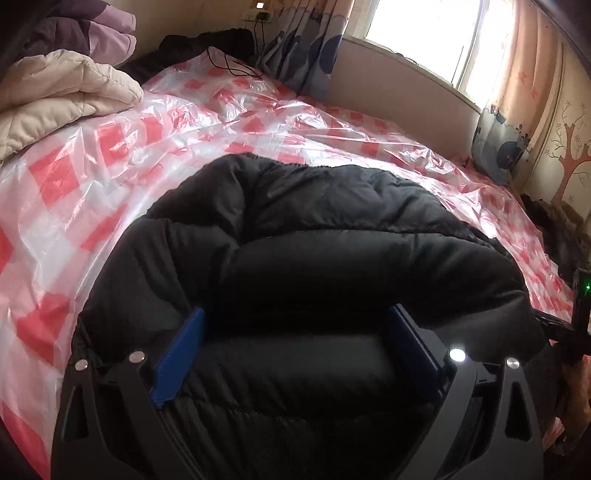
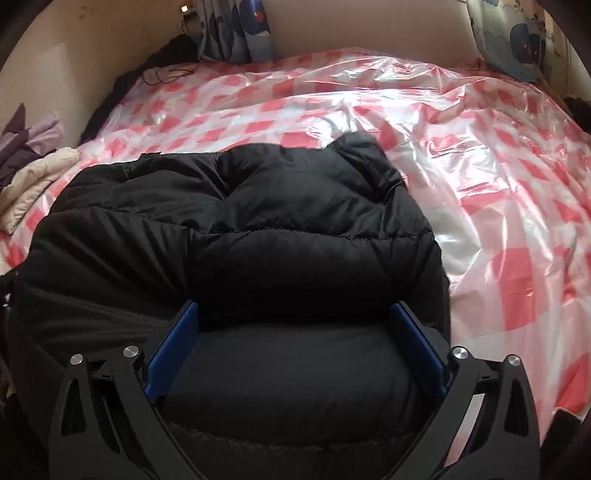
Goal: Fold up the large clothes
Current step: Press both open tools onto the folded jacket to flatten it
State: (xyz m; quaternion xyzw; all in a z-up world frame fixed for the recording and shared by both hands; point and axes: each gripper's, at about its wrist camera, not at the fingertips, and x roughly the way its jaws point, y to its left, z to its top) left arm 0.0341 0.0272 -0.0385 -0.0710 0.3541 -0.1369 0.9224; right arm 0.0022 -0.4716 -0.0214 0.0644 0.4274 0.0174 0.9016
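Black puffer jacket (image 1: 325, 236) lies bunched on the near part of the bed, on a red-and-white checked plastic sheet (image 1: 122, 158) that covers the whole mattress. Left gripper (image 1: 295, 347) sits low over the jacket's near edge, blue fingers (image 1: 179, 356) spread wide with a padded roll of the jacket bulging between them; whether the pads actually press the fabric, I cannot tell. Right gripper (image 2: 295, 339) is in much the same pose further right along the same edge, blue fingers (image 2: 171, 349) wide apart, a fat quilted fold swelling up in the gap. Jacket's far end reaches toward the middle of the bed, collar or hem crumpled there. Far left: a cream quilt (image 1: 62, 92) heaped on the sheet, purple bedding (image 1: 92, 33) stacked behind it. Far side: patterned curtain (image 1: 303, 48) beside a bright window (image 1: 424, 33). A black cable (image 1: 229, 66) trails across the sheet's far edge.
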